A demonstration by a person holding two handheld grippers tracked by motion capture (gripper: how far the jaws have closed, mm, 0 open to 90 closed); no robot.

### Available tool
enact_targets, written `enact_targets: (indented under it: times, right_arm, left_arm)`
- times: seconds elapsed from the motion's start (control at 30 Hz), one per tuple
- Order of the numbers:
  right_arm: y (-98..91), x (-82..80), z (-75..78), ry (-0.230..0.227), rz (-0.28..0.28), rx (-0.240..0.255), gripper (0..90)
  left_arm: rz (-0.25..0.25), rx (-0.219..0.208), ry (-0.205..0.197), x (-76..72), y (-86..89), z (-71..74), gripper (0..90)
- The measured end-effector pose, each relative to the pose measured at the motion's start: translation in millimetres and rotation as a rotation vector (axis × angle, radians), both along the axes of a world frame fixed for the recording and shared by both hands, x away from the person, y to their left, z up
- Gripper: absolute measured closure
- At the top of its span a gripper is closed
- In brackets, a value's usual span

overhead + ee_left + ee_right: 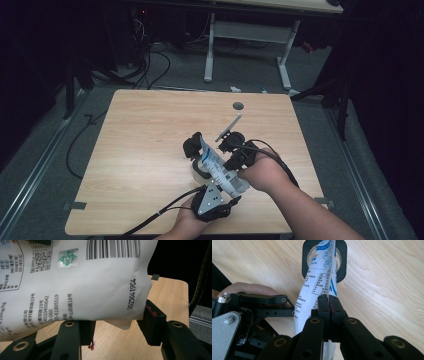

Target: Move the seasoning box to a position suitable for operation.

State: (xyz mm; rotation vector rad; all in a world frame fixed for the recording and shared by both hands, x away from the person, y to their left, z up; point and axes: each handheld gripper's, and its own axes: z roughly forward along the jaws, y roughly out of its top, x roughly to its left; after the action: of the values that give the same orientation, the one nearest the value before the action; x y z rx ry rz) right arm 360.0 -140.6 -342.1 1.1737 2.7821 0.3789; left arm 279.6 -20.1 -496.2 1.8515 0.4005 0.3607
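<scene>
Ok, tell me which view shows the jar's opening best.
The right gripper view: it looks down on the jar, its round rim framed in black, with the pouch tipped over it. In the high view the jar sits small, half behind the pouch. The left gripper view gives pouch print, no opening.

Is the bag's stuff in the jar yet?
Done: both grippers hold the bag, tipped with its top over the jar. In hand: right gripper pinches its edge, left gripper clamps the bottom. Left: whether anything has poured can't be seen.
</scene>
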Motion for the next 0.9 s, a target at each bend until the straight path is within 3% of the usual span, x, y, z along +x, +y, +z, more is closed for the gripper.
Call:
enact_targets:
  times: [0.9]
  right_arm:
    - [0.1, 1.0, 3.1, 0.002, 0.013, 0.0, 89.8]
  left_arm:
    - [0.002, -0.004, -0.006, 0.8, -0.6, 2.6, 52.0]
